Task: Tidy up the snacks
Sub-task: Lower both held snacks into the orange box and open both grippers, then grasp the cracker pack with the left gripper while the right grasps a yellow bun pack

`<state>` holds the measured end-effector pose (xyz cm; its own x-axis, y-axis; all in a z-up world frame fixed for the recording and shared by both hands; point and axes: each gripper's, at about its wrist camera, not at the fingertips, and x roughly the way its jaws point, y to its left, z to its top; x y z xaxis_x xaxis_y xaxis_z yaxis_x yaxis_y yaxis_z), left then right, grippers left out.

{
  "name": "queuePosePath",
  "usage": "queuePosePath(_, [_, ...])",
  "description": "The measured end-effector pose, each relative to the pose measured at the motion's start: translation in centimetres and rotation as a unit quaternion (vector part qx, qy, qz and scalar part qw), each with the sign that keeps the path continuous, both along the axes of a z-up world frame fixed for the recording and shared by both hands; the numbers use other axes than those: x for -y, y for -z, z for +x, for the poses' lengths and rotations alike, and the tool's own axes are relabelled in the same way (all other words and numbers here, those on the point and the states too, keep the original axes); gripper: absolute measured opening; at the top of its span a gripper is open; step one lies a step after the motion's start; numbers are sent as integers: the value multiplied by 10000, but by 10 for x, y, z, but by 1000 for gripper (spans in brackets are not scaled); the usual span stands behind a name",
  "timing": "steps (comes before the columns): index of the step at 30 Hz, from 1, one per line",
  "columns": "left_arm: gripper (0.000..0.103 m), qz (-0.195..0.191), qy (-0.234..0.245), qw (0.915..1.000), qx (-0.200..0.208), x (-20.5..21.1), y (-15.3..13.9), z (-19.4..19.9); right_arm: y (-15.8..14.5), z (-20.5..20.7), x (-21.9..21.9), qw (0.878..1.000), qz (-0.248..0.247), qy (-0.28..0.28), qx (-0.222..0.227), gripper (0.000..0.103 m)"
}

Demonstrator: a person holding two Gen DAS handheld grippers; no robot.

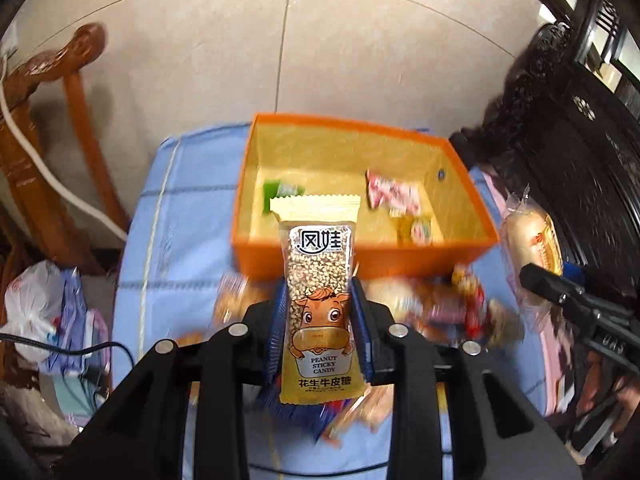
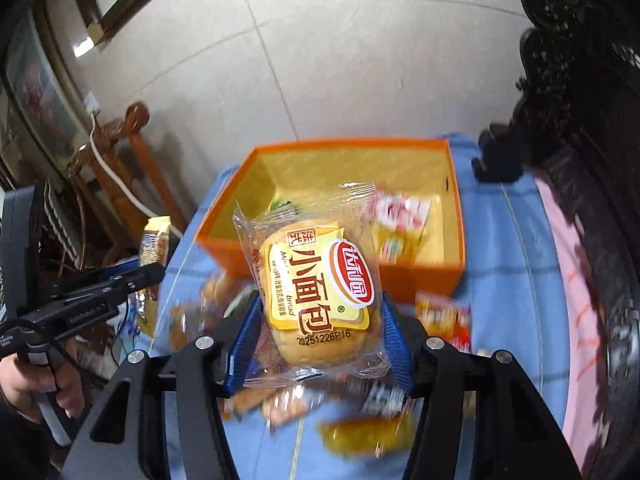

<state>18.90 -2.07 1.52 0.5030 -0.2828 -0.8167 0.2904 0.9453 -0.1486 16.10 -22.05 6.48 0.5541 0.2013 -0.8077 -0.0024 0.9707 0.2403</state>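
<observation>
Right then, L gripper (image 1: 318, 312) was clamped on the candy pack (image 1: 320, 300) & R gripper (image 2: 320, 320) on the bread pack (image 2: 320, 284), both near the orange box (image 1: 360, 252) mid-frame, so I'd carry each over the rim before letting go.

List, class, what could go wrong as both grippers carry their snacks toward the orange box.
1. The left gripper pinches the candy bar low down; its long free end could swing and catch the box rim.
2. The right gripper squeezes the bread through loose, slippery wrap; it may slip or get squashed.
3. Both head for one box, so the grippers could collide.
</observation>
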Motion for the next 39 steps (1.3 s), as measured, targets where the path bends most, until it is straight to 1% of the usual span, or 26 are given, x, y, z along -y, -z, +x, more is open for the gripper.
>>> queuePosePath(4, [29,-70,42,9999,-97,21,1,38,2,37,8,10000,-63,34,58,57])
queuePosePath(6, [29,-44,22,9999,-125,30,4,56,8,56,13,9999,-68,99,28,57])
queuePosePath(8, [30,-62,-31,9997,-231,36,10,75,18,75,16,9996,-191,206,-38,57])
queuePosePath(11, [31,-59,-175,9991,-378,42,21,100,32,95,19,9988,-297,388,-92,57])
queuePosePath(13, [44,-20,-256,9989,-404,43,25,110,43,106,20,9973,-451,538,-206,59])
queuePosePath(14, [67,19,-297,9987,-423,43,27,115,48,108,21,9968,-476,574,-270,63])
queuePosePath(15, [82,153,-414,9981,-439,41,30,119,53,109,21,9962,-482,628,-366,72])
queuePosePath(16, [84,236,-504,9976,-401,38,30,119,53,106,22,9955,-477,734,-349,74])
queuePosePath(18, [85,192,-485,9981,-331,32,30,114,53,98,22,9959,-433,765,-206,81])
queuePosePath(22, [86,261,-470,9978,-395,17,35,99,60,76,18,9965,-378,668,-321,81])
queuePosePath(24, [87,344,-508,9974,-373,3,38,84,64,59,17,9964,-285,663,-439,82])
queuePosePath(26, [88,418,-552,9967,-433,-10,43,70,68,39,15,9958,-215,681,-581,86])
queuePosePath(29, [88,383,-656,9956,-550,-31,47,54,74,10,12,9947,-150,687,-754,87])
queuePosePath(30, [88,374,-710,9953,-546,-40,49,45,75,-1,11,9943,-127,705,-794,88])
queuePosePath(34, [88,541,-858,9934,-535,-70,54,11,78,-40,9,9911,-97,886,-994,92])
queuePosePath(36, [90,540,-958,9919,-629,-86,61,-7,80,-62,6,9903,-79,867,-1082,95])
queuePosePath(39, [90,485,-1162,9883,-862,-111,77,-32,89,-87,1,9885,-75,791,-1290,95])
